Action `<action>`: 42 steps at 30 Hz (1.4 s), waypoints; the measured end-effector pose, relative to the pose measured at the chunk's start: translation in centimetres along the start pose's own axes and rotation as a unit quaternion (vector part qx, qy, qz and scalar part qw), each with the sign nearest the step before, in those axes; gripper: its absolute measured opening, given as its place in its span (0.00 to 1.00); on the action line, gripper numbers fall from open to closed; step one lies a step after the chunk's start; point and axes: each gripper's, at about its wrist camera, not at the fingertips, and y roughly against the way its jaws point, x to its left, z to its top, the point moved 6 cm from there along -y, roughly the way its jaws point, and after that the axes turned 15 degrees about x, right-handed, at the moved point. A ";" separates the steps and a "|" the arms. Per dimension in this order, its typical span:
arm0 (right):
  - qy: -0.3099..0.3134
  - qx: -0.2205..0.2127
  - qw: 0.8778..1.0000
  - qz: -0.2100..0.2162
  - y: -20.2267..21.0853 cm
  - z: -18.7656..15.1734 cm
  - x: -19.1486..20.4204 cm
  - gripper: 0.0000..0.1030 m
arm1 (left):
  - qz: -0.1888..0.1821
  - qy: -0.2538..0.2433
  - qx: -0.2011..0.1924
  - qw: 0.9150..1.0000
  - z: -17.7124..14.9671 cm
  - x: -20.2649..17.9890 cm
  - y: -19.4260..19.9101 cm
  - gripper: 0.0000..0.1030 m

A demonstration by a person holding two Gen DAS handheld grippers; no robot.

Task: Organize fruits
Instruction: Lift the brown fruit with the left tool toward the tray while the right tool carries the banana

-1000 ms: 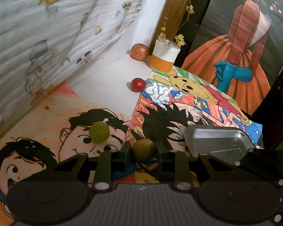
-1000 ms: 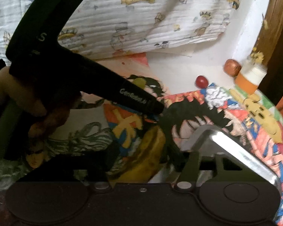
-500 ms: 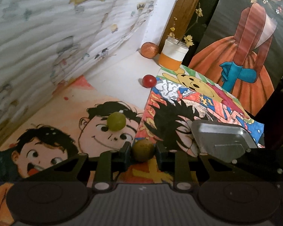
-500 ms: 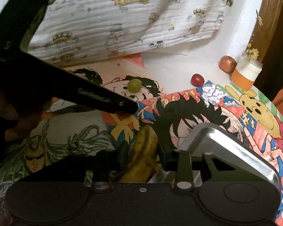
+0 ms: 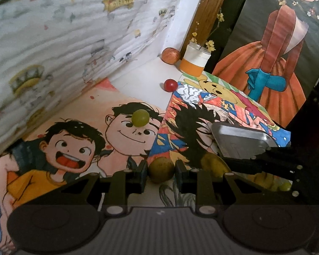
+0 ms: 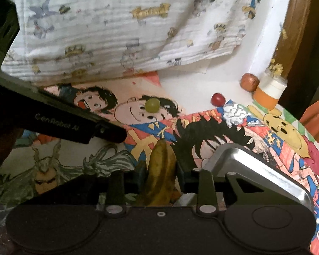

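Note:
My left gripper is shut on a small yellow-green round fruit, held low over the cartoon mat. My right gripper is shut on a yellow-brown banana, beside the metal tray. The tray also shows in the left wrist view. A green grape lies on the boy's face on the mat, also in the right wrist view. A small red fruit and a larger red-brown fruit lie farther back. The left gripper's body crosses the right wrist view.
An orange-and-white jar with dried yellow flowers stands at the back by a wooden post. A patterned white cloth hangs along the left. A painting of an orange dress stands at the right. Colourful cartoon sheets cover the surface.
My left gripper has drawn back and left with its fruit, so the grape and tray look farther off. My right gripper has lifted slightly with the banana, near the tray's corner.

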 end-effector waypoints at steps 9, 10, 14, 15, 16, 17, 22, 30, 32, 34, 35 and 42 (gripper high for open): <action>-0.040 -0.049 0.998 0.008 3.3 -0.9 -0.1 0.30 | -0.013 0.010 -0.016 1.000 -1.9 -1.0 2.0 0.29; -0.044 -0.056 0.997 0.008 3.7 -1.0 -0.1 0.30 | -0.014 0.010 -0.017 1.000 -2.1 -1.2 2.2 0.29; -0.064 -0.078 0.995 0.012 5.5 -1.3 -0.4 0.30 | -0.017 0.009 -0.024 1.000 -2.7 -2.0 3.0 0.29; -0.070 -0.085 0.994 0.015 6.1 -1.5 -0.5 0.30 | -0.017 0.009 -0.025 0.999 -2.8 -2.2 3.3 0.29; -0.073 -0.092 0.993 0.016 6.7 -1.6 -0.6 0.30 | -0.018 0.008 -0.027 0.999 -2.9 -2.5 3.5 0.29; -0.076 -0.098 0.992 0.015 7.2 -1.6 -0.7 0.30 | -0.019 0.008 -0.029 0.999 -3.0 -2.7 3.8 0.29; -0.092 -0.130 0.987 0.011 10.4 -2.4 -1.6 0.30 | -0.021 0.001 -0.037 0.999 -3.4 -4.0 4.9 0.29; -0.116 -0.154 0.981 -0.010 15.1 -5.1 -3.9 0.30 | -0.040 -0.019 -0.045 0.998 -4.1 -7.4 6.0 0.29; -0.124 -0.154 0.980 -0.017 16.0 -6.2 -4.5 0.30 | -0.049 -0.024 -0.045 0.998 -4.4 -8.4 6.1 0.29; -0.133 -0.152 0.979 -0.023 16.6 -7.2 -5.0 0.30 | -0.057 -0.030 -0.044 0.997 -4.8 -9.4 6.0 0.29; -0.137 -0.151 0.979 -0.025 16.8 -7.7 -5.2 0.30 | -0.061 -0.034 -0.043 0.997 -5.0 -9.9 6.0 0.29; -0.183 -0.138 0.973 -0.029 17.8 -11.9 -6.7 0.30 | -0.087 -0.058 -0.031 0.994 -6.5 -13.1 5.5 0.29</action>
